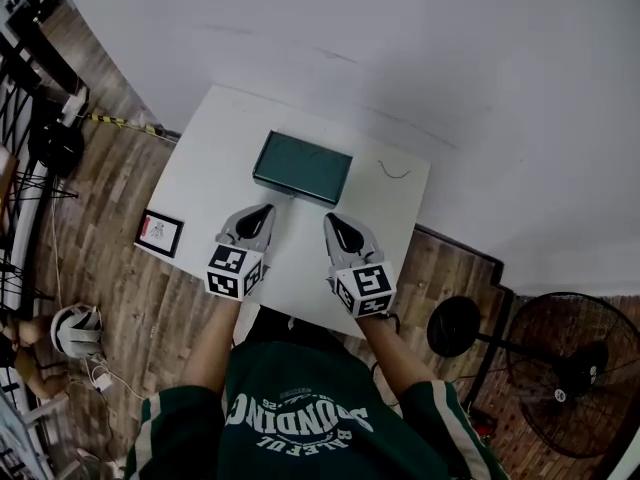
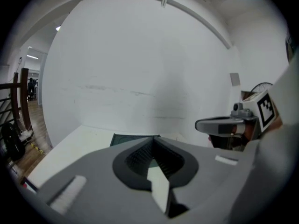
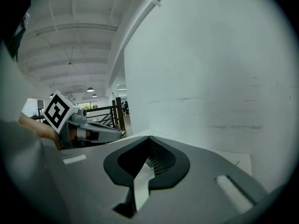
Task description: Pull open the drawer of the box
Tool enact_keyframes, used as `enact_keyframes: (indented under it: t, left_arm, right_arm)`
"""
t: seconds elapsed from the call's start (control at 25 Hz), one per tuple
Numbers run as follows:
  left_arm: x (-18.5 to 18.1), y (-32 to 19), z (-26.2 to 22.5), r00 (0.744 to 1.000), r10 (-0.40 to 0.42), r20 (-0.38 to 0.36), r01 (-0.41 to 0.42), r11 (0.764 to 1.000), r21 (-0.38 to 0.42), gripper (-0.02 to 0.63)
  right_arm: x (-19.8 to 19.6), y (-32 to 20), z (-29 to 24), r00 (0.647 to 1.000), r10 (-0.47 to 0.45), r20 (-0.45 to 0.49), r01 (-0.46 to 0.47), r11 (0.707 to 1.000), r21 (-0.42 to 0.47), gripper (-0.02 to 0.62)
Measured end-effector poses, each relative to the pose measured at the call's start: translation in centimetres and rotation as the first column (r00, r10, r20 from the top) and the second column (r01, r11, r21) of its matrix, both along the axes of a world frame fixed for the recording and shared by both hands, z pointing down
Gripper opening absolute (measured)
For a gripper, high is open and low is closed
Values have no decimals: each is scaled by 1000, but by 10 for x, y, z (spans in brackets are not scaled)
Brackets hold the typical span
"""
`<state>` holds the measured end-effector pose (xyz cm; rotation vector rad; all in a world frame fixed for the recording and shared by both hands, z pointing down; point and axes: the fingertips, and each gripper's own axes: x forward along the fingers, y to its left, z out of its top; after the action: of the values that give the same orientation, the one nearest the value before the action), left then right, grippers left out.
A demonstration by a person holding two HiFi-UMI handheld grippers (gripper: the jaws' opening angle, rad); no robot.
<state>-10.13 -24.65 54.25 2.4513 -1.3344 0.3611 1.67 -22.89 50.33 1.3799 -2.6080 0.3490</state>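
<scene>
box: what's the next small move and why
Probably ease the left gripper forward to the near side of the box, opening its jaws on the way. It and the right gripper sit short of the box, jaws together and empty.

Far edge of table [image 1: 200, 183] is shut off by wall [image 1: 420, 48]. Midway along that edge the box [image 1: 302, 167] is set; bare top is left before it and along both side edges.

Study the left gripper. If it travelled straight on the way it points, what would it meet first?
Most likely the green box on the white table. The box lies just beyond the shut tips of the left gripper, toward the box's left end. Height and depth are hard to judge.
</scene>
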Motion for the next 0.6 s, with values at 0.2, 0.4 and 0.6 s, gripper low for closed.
enact_keyframes:
  t: [0.2, 0.4, 0.6]
  left_arm:
    - [9, -2, 45, 1000, 18, 7, -17, 996, -90, 52]
    - [18, -9, 80, 999, 31, 15, -28, 988, -153, 52]
    - [21, -26, 109, 1000, 9, -1, -9, 975, -222, 54]
  right_arm:
    - [0, -4, 25, 1000, 17, -4, -17, 998, -55, 2]
    - [13, -3, 44, 999, 46, -12, -47, 995, -92, 2]
    - [24, 0, 53, 997, 79, -18, -81, 991, -110, 2]
